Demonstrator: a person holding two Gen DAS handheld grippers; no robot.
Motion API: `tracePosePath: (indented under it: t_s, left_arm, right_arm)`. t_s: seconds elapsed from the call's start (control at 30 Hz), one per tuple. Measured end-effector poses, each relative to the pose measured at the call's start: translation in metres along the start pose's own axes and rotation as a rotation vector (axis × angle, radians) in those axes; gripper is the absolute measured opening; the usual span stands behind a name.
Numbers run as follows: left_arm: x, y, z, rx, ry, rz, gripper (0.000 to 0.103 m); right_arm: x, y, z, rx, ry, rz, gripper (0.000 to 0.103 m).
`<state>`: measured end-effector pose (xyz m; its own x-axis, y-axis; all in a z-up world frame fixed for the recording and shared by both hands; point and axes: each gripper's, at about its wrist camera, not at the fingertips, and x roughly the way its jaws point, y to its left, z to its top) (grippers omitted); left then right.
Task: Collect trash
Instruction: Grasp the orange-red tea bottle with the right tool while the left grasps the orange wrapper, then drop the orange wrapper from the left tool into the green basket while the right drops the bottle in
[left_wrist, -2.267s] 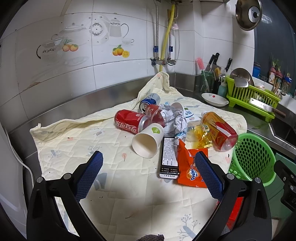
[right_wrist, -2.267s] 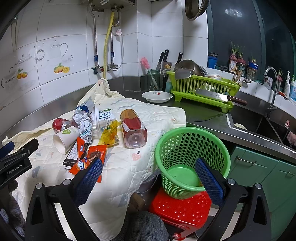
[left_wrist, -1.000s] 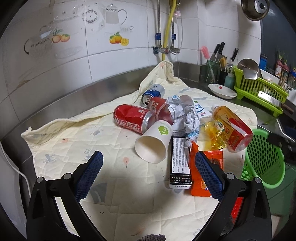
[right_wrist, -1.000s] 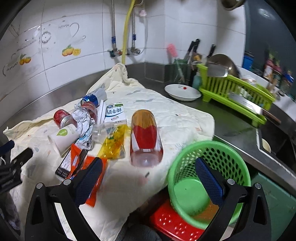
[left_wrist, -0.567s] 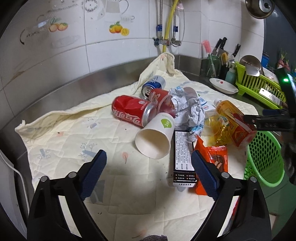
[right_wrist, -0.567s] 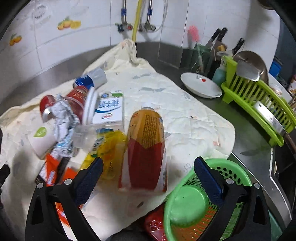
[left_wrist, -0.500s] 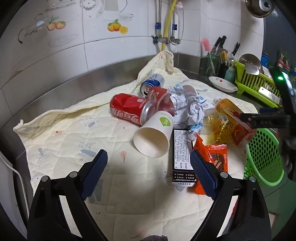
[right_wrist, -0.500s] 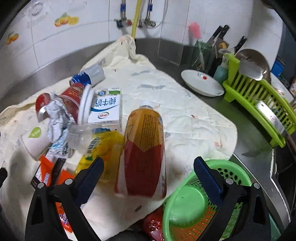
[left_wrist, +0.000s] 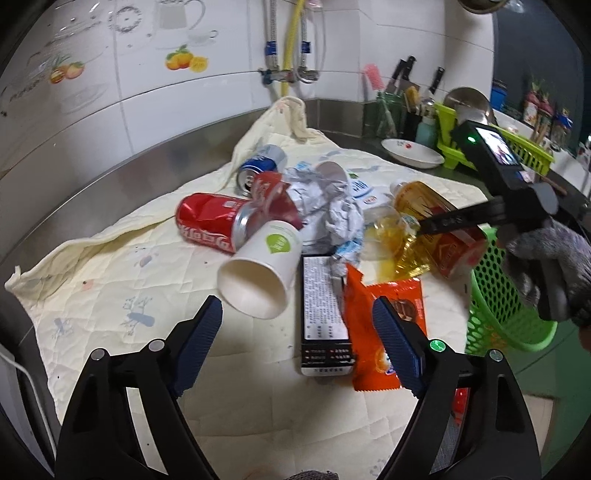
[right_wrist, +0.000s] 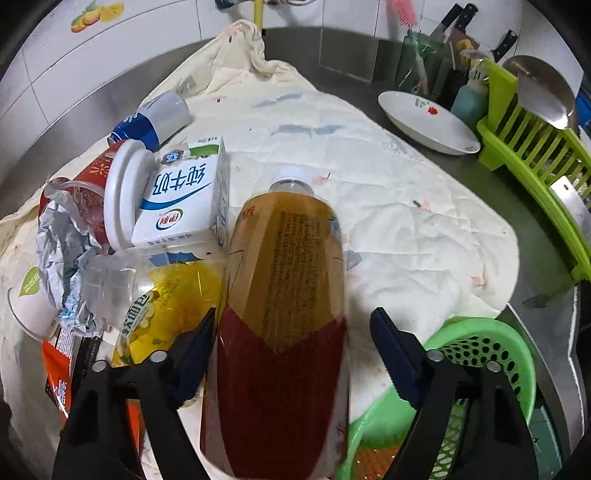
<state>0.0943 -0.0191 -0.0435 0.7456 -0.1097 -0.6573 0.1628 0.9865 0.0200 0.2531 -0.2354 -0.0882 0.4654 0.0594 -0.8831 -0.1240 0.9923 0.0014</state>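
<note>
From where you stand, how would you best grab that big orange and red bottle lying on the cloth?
Probably across its wide red lower body, coming down from above. The bottle lies on its side, cap pointing away, and the right gripper already straddles it, jaws closing, pads not yet pressing.

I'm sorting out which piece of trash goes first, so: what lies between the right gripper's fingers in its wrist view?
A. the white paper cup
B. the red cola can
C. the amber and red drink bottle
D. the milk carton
C: in the right wrist view the drink bottle lies lengthwise between the fingers of the right gripper, whose jaws are closing around it.
</note>
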Motion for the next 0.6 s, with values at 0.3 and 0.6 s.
tracePosePath:
  t_s: [0.3, 0.6]
  left_arm:
    - [0.016, -0.024, -0.011, 0.033, 0.077, -0.102, 0.071]
    - [0.058, -0.038, -0.009, 0.025, 0.187, -0.153, 0.06]
  right_arm:
    - [-0.001, -0.004, -0.002, 0.029, -0.007, 0.051, 0.062]
    - [-0.024, -0.023, -0.015, 0.081, -0.063, 0.088, 0.062]
